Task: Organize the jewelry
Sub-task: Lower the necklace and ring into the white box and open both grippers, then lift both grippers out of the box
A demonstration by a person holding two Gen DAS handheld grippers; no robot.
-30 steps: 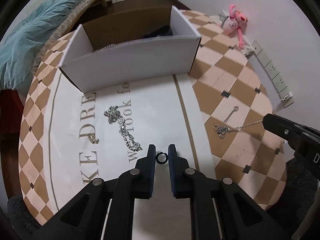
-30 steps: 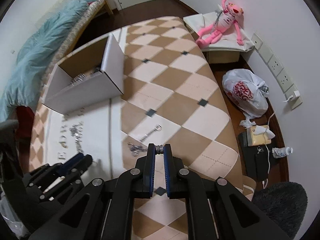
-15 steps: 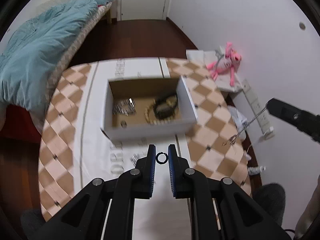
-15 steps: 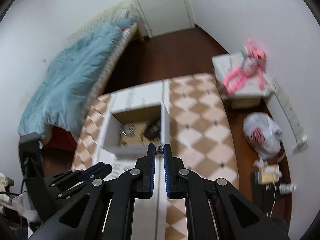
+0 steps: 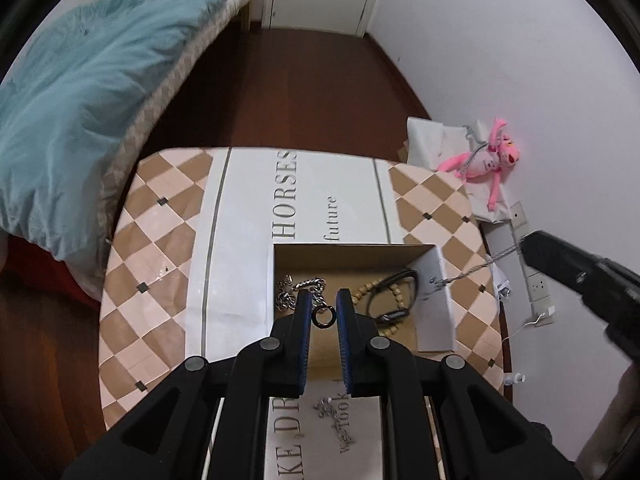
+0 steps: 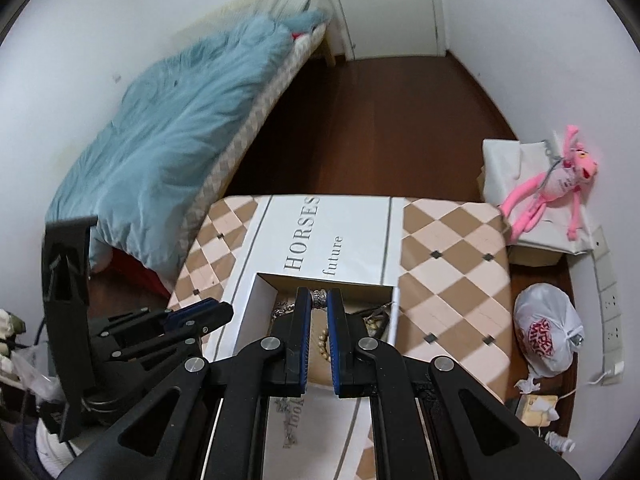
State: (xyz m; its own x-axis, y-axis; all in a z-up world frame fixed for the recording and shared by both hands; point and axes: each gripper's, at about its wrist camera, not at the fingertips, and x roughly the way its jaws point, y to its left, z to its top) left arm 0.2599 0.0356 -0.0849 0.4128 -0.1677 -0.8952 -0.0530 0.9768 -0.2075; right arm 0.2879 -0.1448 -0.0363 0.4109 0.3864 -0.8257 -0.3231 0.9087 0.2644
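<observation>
Left gripper (image 5: 323, 307): blue pads closed on a small dark ring (image 5: 322, 317), held above the open cardboard box (image 5: 434, 312). A second ago the same ring was pinched low over the white printed runner (image 5: 244, 248), with the box standing ahead as a wall; now the box interior lies directly beneath.

Right gripper (image 6: 319, 300): pads clamped on a thin silver chain (image 5: 472, 270), a patterned metal piece (image 6: 319, 298) showing between the tips. In the left wrist view the chain hangs slack from the tips down to the box's right wall, its lower end over the rim. A second ago it trailed across the checkered tabletop (image 5: 160, 240); it is lifted clear now.

Box contents: silver link chain (image 5: 308, 286) at left, wooden bead bracelet (image 5: 372, 292) in the middle, black band (image 5: 394, 294) at right.

On the runner, nearer than the box: another silver chain (image 5: 332, 416) lying over the lettering, where it lay before.

Surroundings: bed with teal duvet (image 6: 168, 128) to the left, pink plush toy (image 6: 548, 192) on a white box by the right wall, white plastic bag (image 6: 546, 336) on the floor, white door (image 6: 384, 4) at the far end.
</observation>
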